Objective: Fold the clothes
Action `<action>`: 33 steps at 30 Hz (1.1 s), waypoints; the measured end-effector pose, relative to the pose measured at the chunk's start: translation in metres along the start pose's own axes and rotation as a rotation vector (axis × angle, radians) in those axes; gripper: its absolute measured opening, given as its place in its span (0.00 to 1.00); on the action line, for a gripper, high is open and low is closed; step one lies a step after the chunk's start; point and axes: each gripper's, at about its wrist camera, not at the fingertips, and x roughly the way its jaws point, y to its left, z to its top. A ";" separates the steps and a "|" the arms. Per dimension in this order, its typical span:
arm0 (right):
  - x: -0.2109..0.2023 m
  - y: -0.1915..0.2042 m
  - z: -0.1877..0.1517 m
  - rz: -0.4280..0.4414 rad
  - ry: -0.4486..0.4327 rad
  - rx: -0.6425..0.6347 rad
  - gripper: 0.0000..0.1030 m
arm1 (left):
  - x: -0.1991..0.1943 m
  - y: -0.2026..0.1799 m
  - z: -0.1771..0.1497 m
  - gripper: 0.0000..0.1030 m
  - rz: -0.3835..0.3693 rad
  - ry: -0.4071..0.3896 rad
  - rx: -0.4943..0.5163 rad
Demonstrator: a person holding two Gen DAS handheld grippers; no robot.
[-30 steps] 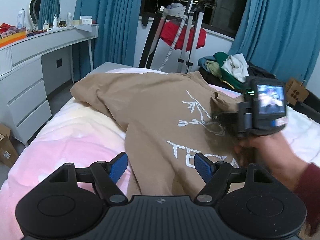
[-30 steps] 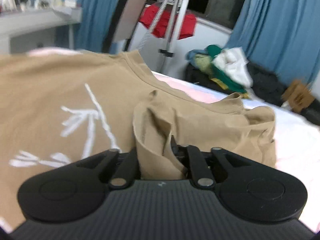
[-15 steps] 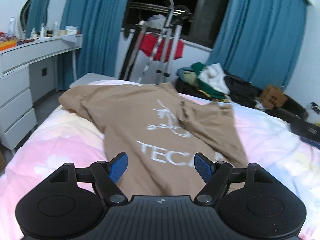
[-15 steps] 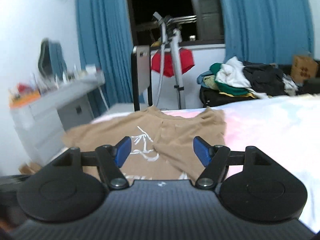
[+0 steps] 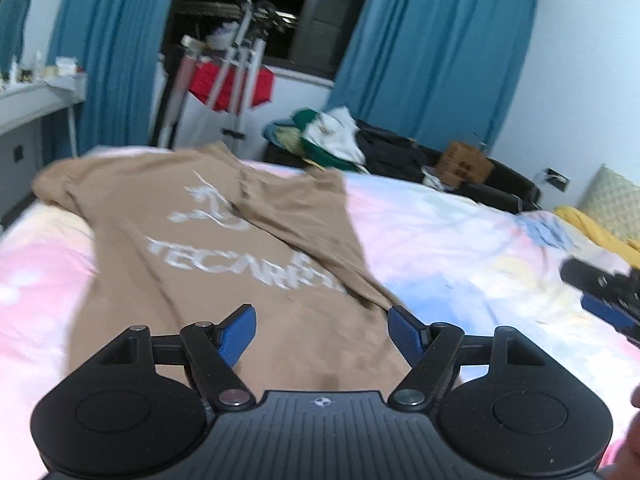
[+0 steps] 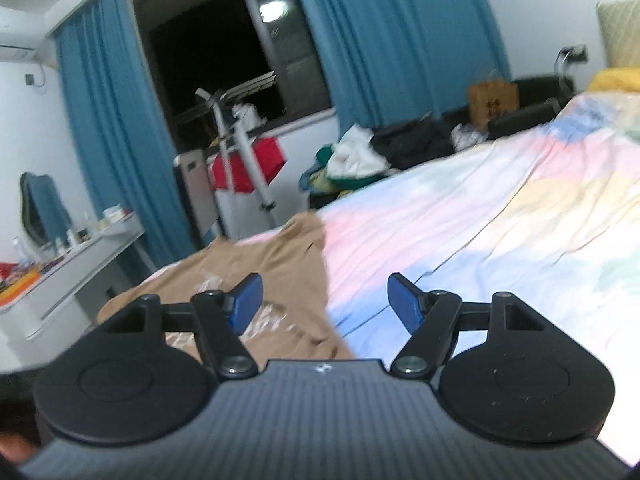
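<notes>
Shirt (image 5: 224, 248) lies on bed (image 5: 460, 240), one side folded in. Both left gripper (image 5: 322, 328) and right gripper (image 6: 324, 300) are spread, nothing pinched. Judged next: the unfolded side is to be gripped.

Left tongs (image 5: 322, 330) gape empty over tan T-shirt (image 5: 224, 240) on bed (image 5: 460, 232).

Blue curtains (image 5: 420, 60), a red cloth (image 5: 232, 84) on a drying rack, a cardboard box (image 5: 464, 164) beyond the pastel bedsheet (image 5: 460, 240)

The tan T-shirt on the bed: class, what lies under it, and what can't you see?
Under the tan T-shirt lies the pastel bedsheet, showing around it. The sheet beneath it and part of its white print, under a folded-over side, are covered.
</notes>
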 end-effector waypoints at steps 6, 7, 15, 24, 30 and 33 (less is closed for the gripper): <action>0.010 -0.020 0.001 -0.006 -0.014 0.042 0.69 | 0.033 -0.041 -0.016 0.69 -0.014 0.055 0.056; 0.010 -0.024 0.002 -0.006 -0.018 0.053 0.69 | 0.037 -0.050 -0.019 0.69 -0.023 0.057 0.068; 0.018 -0.050 -0.005 -0.005 -0.002 0.165 0.69 | 0.095 -0.113 -0.057 0.57 -0.036 0.106 0.233; 0.037 -0.074 -0.014 0.003 0.050 0.331 0.70 | 0.129 -0.108 -0.083 0.08 0.048 0.172 0.274; 0.039 -0.075 -0.016 0.000 0.075 0.354 0.70 | 0.096 -0.071 -0.046 0.03 -0.046 0.194 0.046; 0.040 -0.072 -0.016 -0.001 0.088 0.338 0.70 | 0.065 -0.047 -0.024 0.03 -0.102 0.187 -0.053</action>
